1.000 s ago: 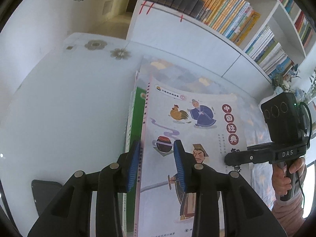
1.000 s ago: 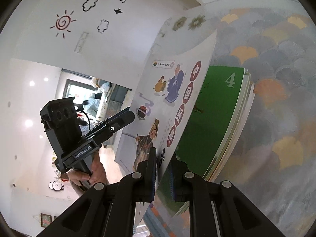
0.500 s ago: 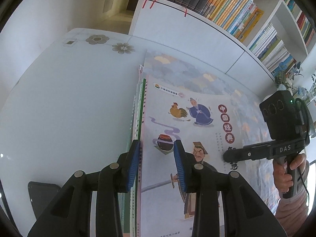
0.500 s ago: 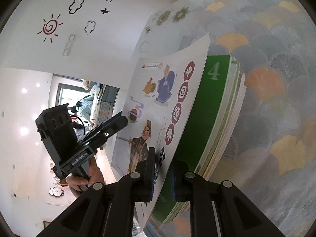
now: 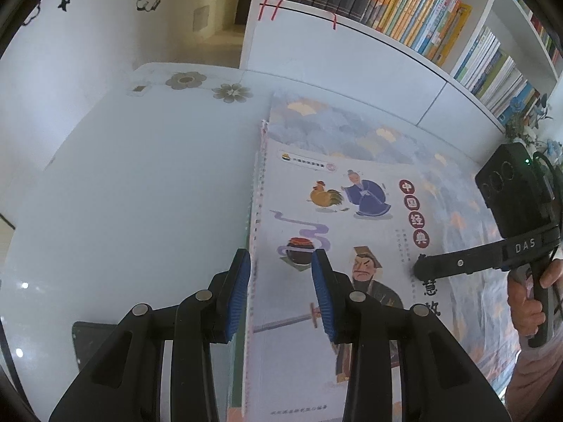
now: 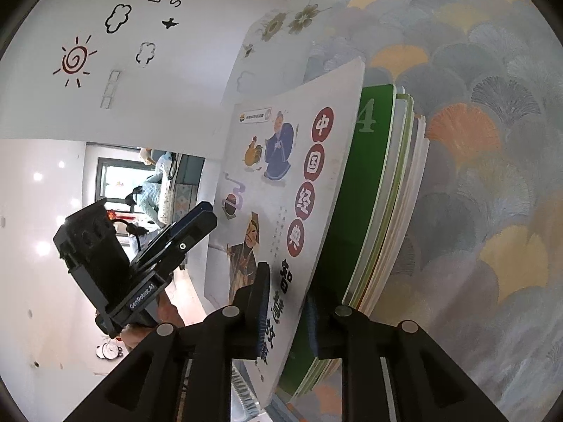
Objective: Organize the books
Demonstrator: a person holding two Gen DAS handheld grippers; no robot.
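A white picture book [image 5: 352, 232] with a rooster and robed figures tops a stack of thin books [image 6: 397, 211]; a green cover [image 6: 355, 211] shows right under it. My left gripper [image 5: 281, 292] straddles the book's spine edge, one blue pad beside the stack and the other over the cover. Its jaws are opening and do not press the book. My right gripper [image 6: 286, 316] has the book's opposite edge [image 6: 281, 183] between its pads. These jaws are opening too, with a gap at the right pad. Each gripper shows in the other's view: the right gripper [image 5: 418, 267] and the left gripper [image 6: 207, 216].
The stack lies on a cloth with a fan pattern [image 6: 475, 140] over a white table [image 5: 140, 193]. A white bookshelf [image 5: 404, 3] full of upright books runs behind the table. A dark flat object [image 5: 91, 337] lies near the table's front left. A person's hand [image 5: 527, 302] holds the right gripper.
The picture book has come down flatter onto the stack, now hiding the green cover in the left wrist view. The right gripper's pads, tight on the book's edge before, have parted.
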